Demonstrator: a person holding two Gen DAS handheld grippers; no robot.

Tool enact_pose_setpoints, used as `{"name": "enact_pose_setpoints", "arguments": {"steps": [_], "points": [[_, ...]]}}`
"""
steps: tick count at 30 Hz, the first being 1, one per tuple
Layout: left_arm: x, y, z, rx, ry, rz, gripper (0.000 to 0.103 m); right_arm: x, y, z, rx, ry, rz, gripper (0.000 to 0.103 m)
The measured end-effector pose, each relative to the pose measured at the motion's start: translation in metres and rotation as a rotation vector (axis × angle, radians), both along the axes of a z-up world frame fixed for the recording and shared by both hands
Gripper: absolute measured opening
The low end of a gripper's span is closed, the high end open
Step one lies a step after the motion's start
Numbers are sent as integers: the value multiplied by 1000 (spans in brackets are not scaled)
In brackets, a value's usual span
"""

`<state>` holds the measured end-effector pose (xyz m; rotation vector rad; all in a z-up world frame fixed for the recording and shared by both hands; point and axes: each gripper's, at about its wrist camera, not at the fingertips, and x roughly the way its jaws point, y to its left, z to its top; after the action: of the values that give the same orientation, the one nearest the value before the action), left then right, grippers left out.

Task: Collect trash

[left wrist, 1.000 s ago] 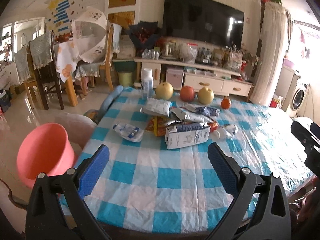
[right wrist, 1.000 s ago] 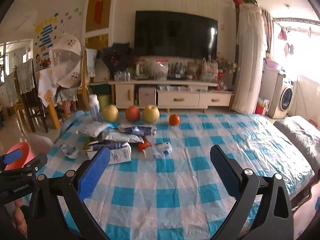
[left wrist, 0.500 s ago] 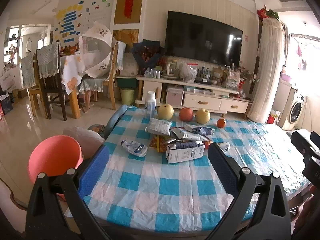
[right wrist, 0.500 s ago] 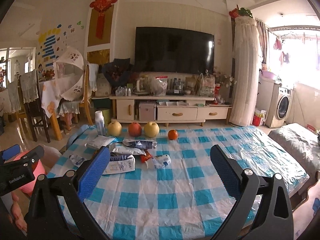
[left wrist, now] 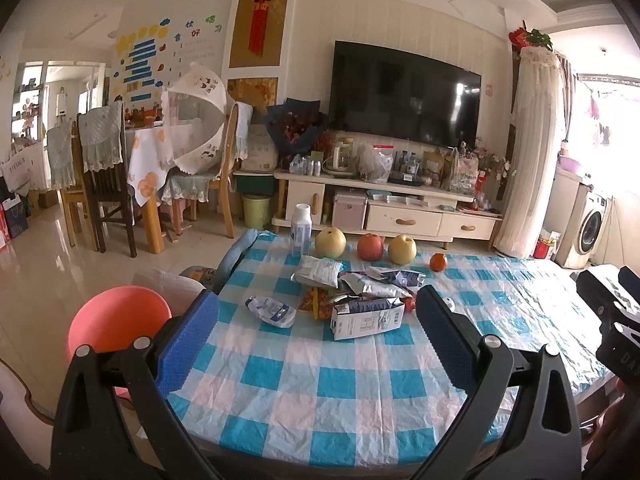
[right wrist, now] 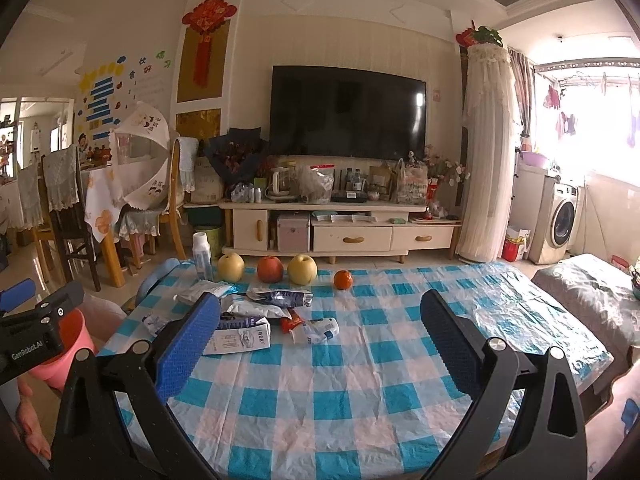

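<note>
The left hand-held gripper [left wrist: 316,332] hangs above the near edge of the desk [left wrist: 320,376], its blue-padded fingers [left wrist: 188,340] spread wide apart with nothing between them. The right hand-held gripper [right wrist: 320,336] is held the same way: fingers apart, empty, above the near part of the checked tablecloth.

The trash lies in a loose heap ahead of both grippers, toward the far side of the desk. Straight ahead of the left hand-held gripper, between its fingertips in that view, lies a flattened white carton [left wrist: 366,318] on its side. Just beyond it are crumpled silver-and-blue wrappers [left wrist: 376,282] and a pale foil pouch [left wrist: 318,271], with an orange snack packet [left wrist: 316,306] partly under them. A crumpled white-and-blue wrapper [left wrist: 272,310] lies apart from the heap, ahead and nearer the left finger. In the right wrist view, the carton [right wrist: 240,338] sits just past the left fingertip, and a small squashed white-and-blue package [right wrist: 318,330] lies ahead, between the fingers.

Beyond the heap, along the far edge, stand a white bottle [left wrist: 302,230], two yellow pears [left wrist: 330,242], a red apple [left wrist: 370,247] and a small orange [left wrist: 439,262]. A pink bin [left wrist: 116,320] stands off the desk, beside the left finger of the left hand-held gripper.
</note>
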<state>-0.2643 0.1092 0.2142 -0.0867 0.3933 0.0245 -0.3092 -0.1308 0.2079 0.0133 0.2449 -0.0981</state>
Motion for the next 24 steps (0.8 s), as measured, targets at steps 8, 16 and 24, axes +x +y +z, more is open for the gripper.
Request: {"name": "enact_pose_setpoints", "arguments": {"steps": [8, 16, 24], "points": [[-1, 0, -1, 2, 0, 1, 99, -1, -3, -2, -1, 10, 3, 99], [-1, -1, -2, 14, 8, -3, 99, 14, -6, -14, 0, 55, 13, 99], [21, 12, -30, 38, 71, 16, 99, 56, -14, -66, 58, 194, 91, 99]]}}
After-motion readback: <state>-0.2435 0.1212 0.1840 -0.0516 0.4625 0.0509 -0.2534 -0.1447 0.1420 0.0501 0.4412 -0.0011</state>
